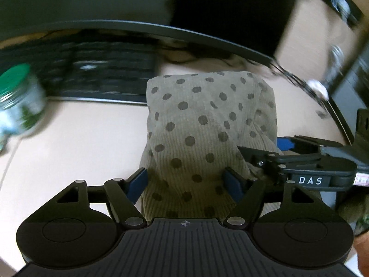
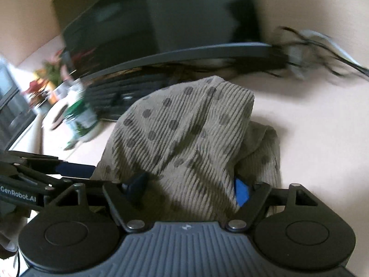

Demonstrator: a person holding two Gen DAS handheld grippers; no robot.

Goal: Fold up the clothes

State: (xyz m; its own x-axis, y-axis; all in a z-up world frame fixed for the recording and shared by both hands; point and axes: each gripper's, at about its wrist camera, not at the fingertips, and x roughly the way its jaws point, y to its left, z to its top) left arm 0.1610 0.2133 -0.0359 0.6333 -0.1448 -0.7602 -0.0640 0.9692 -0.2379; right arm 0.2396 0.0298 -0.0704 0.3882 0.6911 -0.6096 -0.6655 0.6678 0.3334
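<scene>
Left gripper (image 1: 185,182): my jaws are clamped on the garment (image 1: 207,124), blue pads pressing the ribbed fabric from both sides. Right gripper (image 2: 190,190): jaws likewise clamped on the same garment (image 2: 184,143), one bright blue pad visible at the fold's right edge. One garment total, grey-green, ribbed, dark polka dots, bunched between both grippers and draped forward over the desk (image 1: 76,143). In my left view the right gripper (image 1: 286,152) comes in from the right, gripping the cloth's right side. In my right view the left gripper (image 2: 76,169) comes in from the left. Beyond the cloth: one black keyboard (image 1: 96,71), one green-lidded jar (image 1: 18,101) left of it, one monitor (image 1: 138,0) behind, a tangle of cables (image 2: 309,53) at far right. Background is motion-blurred.
</scene>
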